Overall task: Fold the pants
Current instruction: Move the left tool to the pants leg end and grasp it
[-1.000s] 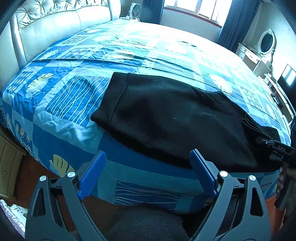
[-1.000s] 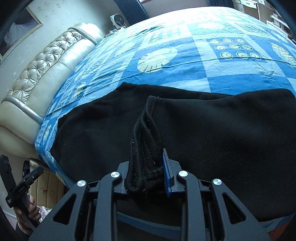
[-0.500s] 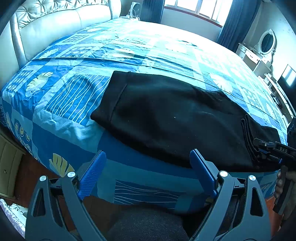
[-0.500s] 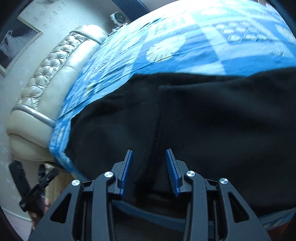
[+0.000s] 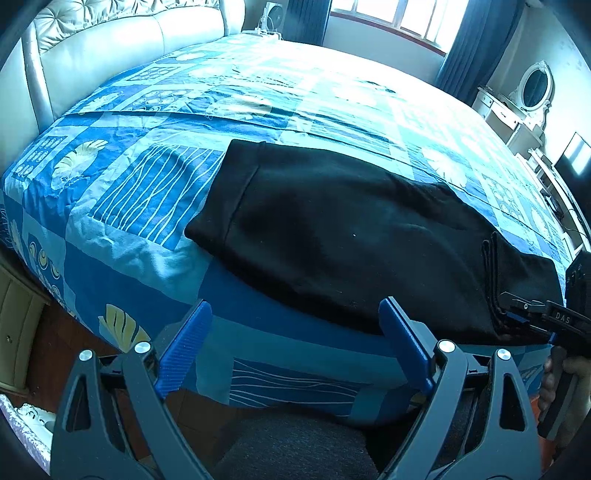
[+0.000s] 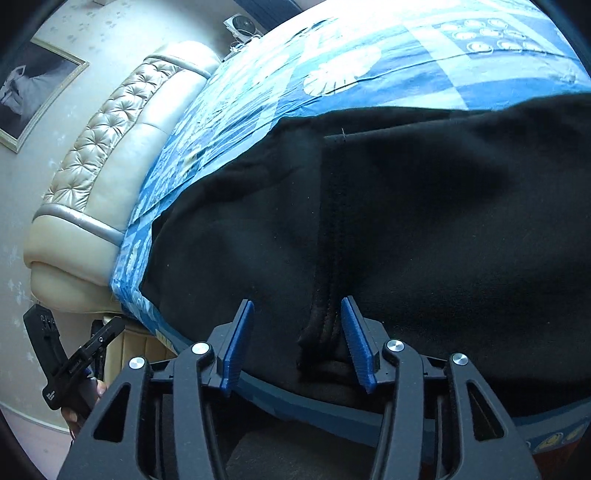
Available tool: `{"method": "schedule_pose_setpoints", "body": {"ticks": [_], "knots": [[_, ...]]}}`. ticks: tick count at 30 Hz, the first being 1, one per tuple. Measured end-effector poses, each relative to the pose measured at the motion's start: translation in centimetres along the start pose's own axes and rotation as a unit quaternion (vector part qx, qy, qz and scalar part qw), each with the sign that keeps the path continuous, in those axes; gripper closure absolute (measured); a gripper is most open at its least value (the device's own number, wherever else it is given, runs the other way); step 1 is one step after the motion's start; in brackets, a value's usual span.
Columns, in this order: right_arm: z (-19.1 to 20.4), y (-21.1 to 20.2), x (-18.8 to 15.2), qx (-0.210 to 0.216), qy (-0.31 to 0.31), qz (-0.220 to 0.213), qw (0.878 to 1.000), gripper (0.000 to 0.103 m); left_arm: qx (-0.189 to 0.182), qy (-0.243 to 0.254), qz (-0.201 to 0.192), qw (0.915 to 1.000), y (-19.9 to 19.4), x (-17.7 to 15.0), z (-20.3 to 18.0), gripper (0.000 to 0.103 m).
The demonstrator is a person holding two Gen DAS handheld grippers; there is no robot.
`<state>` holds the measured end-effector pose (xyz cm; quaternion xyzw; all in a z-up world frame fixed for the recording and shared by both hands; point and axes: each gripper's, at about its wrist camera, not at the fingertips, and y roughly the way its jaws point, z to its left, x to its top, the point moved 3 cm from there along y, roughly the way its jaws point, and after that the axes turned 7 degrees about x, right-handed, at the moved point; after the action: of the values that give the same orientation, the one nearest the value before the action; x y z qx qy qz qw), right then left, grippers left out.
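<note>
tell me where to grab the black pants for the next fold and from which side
Probably the left cuff end of the black pants, approached from the near bed edge by the open left gripper. That hem lies flat, bare and unheld. The open right gripper already straddles the thick bunched hem at the other end.

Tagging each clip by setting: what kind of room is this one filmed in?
A bedroom, most likely in a home. The black pants lie on a wide bed with a blue patterned cover and a padded cream headboard. A white dressing table with an oval mirror stands near the curtained window.
</note>
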<state>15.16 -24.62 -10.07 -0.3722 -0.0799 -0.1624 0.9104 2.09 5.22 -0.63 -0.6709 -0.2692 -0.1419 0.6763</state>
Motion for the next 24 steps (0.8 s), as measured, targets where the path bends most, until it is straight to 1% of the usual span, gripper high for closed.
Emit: {"method": "schedule_pose_setpoints", "body": {"ticks": [2, 5, 8, 10, 11, 12, 14, 16, 18, 20, 23, 24], "knots": [[0.1, -0.4, 0.2, 0.014, 0.006, -0.001, 1.0, 0.05, -0.006, -0.004, 0.003, 1.0, 0.1, 0.3, 0.5, 0.011], [0.9, -2.1, 0.2, 0.043, 0.005, -0.017, 0.999, 0.05, -0.012, -0.013, -0.002, 0.9998, 0.1, 1.5, 2.1, 0.011], [1.5, -3.2, 0.0, 0.048, -0.003, -0.025, 0.999, 0.046, -0.019, -0.034, -0.015, 0.9991, 0.4, 3.3, 4.8, 0.011], [2.0, -3.8, -0.4, 0.048, -0.013, -0.029, 0.998, 0.046, -0.033, -0.052, -0.019, 0.9979, 1.2, 4.4, 6.8, 0.011], [2.2, -4.0, -0.5, 0.046, -0.018, -0.032, 0.998, 0.045, -0.047, -0.064, -0.017, 0.9968, 1.9, 5.0, 8.0, 0.011], [2.3, -4.1, -0.6, 0.042, -0.022, -0.034, 0.998, 0.044, -0.064, -0.072, -0.011, 0.9953, 2.7, 5.4, 9.0, 0.011], [2.3, -4.2, -0.7, 0.043, -0.02, -0.038, 0.998, 0.043, -0.085, -0.082, 0.007, 0.9929, 4.4, 5.9, 10.3, 0.011], [1.9, -4.1, -0.6, 0.047, -0.013, -0.038, 0.998, 0.043, -0.105, -0.099, 0.026, 0.9892, 6.0, 6.0, 11.4, 0.011], [1.6, -3.9, -0.7, 0.048, -0.008, -0.041, 0.998, 0.043, -0.139, -0.118, 0.049, 0.9821, 7.7, 6.0, 11.8, 0.011], [1.3, -3.6, -0.7, 0.046, -0.002, -0.039, 0.998, 0.043, -0.163, -0.132, 0.071, 0.9751, 9.1, 5.9, 11.8, 0.011], [1.0, -3.1, -1.0, 0.042, 0.005, -0.033, 0.999, 0.043, -0.191, -0.145, 0.088, 0.9667, 10.2, 5.6, 11.3, 0.011], [0.9, -3.1, -1.2, 0.041, 0.006, -0.031, 0.999, 0.043, -0.193, -0.146, 0.091, 0.966, 10.5, 5.5, 11.1, 0.011]]}}
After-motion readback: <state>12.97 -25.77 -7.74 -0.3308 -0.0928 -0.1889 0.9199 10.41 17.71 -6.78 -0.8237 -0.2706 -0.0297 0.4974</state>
